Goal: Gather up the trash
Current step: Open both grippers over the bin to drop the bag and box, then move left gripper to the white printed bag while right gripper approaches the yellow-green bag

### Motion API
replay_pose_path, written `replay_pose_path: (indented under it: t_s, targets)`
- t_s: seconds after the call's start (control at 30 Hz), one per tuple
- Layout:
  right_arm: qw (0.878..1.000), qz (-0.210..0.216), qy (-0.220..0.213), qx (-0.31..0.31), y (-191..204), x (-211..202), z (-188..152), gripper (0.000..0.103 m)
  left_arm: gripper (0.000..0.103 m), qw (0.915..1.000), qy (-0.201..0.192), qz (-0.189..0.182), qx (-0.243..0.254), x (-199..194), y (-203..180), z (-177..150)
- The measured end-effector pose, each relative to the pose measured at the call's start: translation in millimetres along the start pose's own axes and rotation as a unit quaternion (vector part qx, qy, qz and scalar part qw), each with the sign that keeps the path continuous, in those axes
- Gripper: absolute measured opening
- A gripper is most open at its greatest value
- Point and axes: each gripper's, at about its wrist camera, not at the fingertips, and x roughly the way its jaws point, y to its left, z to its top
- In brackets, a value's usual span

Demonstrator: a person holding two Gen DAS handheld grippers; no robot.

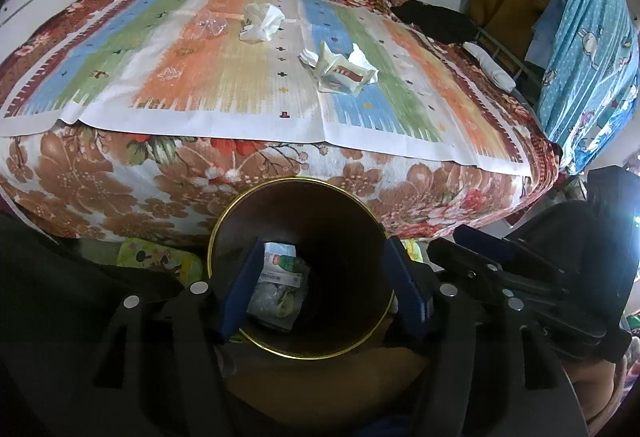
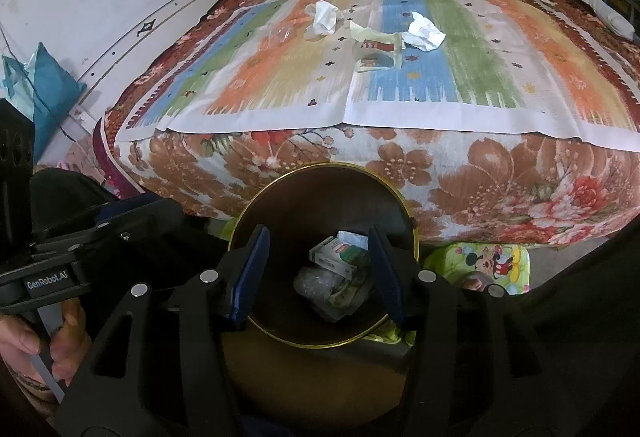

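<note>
A dark bin with a gold rim (image 1: pixel 298 179) (image 2: pixel 332 165) stands on the floor against the bed. At its bottom lie a small carton and crumpled plastic (image 1: pixel 276 285) (image 2: pixel 336 277). My left gripper (image 1: pixel 325 247) hangs over the bin mouth, open, nothing between its blue fingers. My right gripper (image 2: pixel 319 233) hovers over the same bin, also open and empty. On the striped cloth on the bed lie a crumpled tissue (image 1: pixel 262 23) (image 2: pixel 322 19), clear plastic (image 1: pixel 210 27) (image 2: pixel 282 33), a torn tissue packet (image 1: pixel 340 75) (image 2: pixel 378 51) and a paper wad (image 1: pixel 362 63) (image 2: pixel 426 33).
A floral quilt (image 1: pixel 120 177) covers the bed. A cartoon-mouse mat (image 2: pixel 484 265) lies on the floor beside the bin. A teal bag (image 2: pixel 44 89) leans on the wall at left. Blue patterned fabric (image 1: pixel 592 49) hangs at right. A black garment (image 1: pixel 432 21) lies at the bed's far corner.
</note>
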Motion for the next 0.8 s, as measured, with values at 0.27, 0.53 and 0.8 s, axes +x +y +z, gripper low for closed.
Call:
replay_pose_path:
  t_s: [0.27, 0.53, 0.8]
  targets:
    - [1.0, 0.003, -0.008, 0.013, -6.9, -2.5, 14.0, 0.055, 0.07, 0.9984, -0.021, 0.034, 0.04, -4.4, -15.7, 3.9]
    - [1.0, -0.011, -0.025, 0.003, -12.9, -2.9, 50.9, 0.069, 0.072, 0.9996, -0.022, 0.017, 0.007, 0.0, 1.9, 48.9]
    - [0.999, -0.027, -0.024, -0.024, -19.1, 6.6, 91.4, 0.075, 0.077, 0.9978, -0.028, 0.057, 0.02, 9.0, 7.6, 96.2]
